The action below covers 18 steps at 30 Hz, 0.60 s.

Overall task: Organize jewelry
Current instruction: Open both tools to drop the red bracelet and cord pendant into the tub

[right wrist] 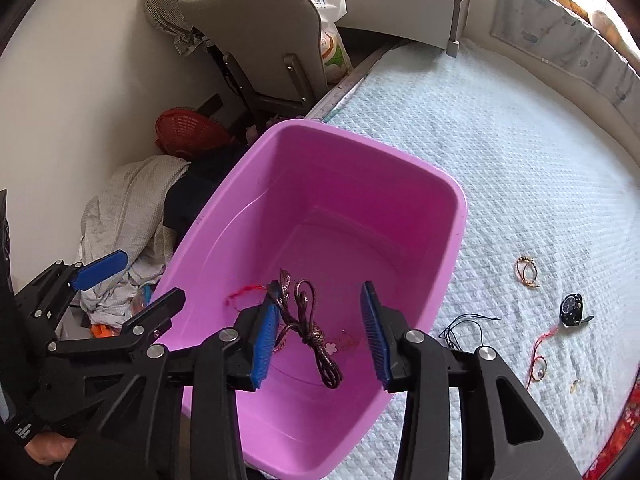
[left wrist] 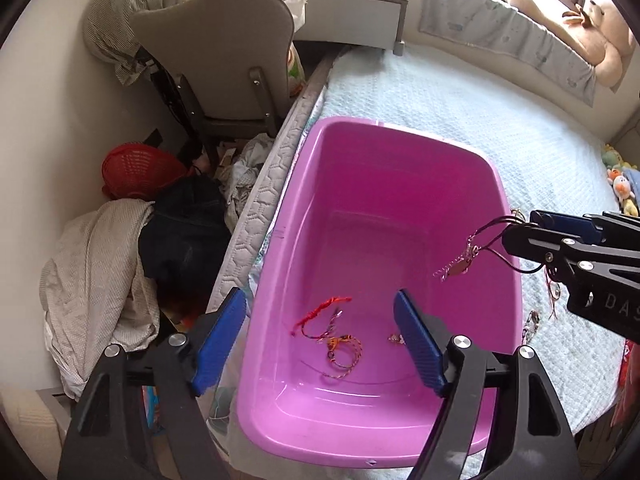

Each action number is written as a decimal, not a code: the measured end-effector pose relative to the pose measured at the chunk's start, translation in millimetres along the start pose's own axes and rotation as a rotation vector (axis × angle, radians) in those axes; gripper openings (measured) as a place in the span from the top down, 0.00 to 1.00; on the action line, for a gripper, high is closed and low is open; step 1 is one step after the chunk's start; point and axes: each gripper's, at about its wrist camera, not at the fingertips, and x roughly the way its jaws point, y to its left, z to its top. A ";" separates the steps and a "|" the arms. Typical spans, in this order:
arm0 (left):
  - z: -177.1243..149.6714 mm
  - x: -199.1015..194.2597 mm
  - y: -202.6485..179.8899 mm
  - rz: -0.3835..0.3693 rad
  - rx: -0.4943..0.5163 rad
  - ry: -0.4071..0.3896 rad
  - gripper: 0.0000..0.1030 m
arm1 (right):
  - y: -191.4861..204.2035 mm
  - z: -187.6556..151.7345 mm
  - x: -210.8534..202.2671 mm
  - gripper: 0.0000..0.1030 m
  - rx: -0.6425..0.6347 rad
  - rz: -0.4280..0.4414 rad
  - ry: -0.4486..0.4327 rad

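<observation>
Only readable text was the pale raised letters "DAS", cut off by the frame edge, on the black body of the right gripper point(left wrist: 520, 226), to the right of the pink tub point(left wrist: 496, 184). Small white print on a black wrist strap point(right wrist: 25, 432) left of the tub was too blurred to read.

- Left gripper point(left wrist: 320, 340): black angular plastic frame, round silver screw heads at the joints, ribbed blue pads point(left wrist: 418, 344) on both fingers.
- Right gripper point(right wrist: 316, 334): same black build, blue pads, with pale "DAS" lettering on its side.
- Black wrist strap with small white print.
</observation>
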 end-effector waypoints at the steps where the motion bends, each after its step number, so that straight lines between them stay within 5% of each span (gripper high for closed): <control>1: -0.4 0.1 0.6 0.005 -0.003 0.006 0.26 | -1.8 -0.2 -0.5 0.60 0.003 -0.003 0.002; 13: -8.2 -7.6 4.1 0.000 -0.041 0.011 0.26 | -6.6 -3.1 -7.5 0.41 0.026 0.008 0.009; 18: -12.0 -11.4 3.4 0.009 -0.039 0.008 0.25 | -6.9 -2.3 -2.1 0.37 0.025 0.001 0.077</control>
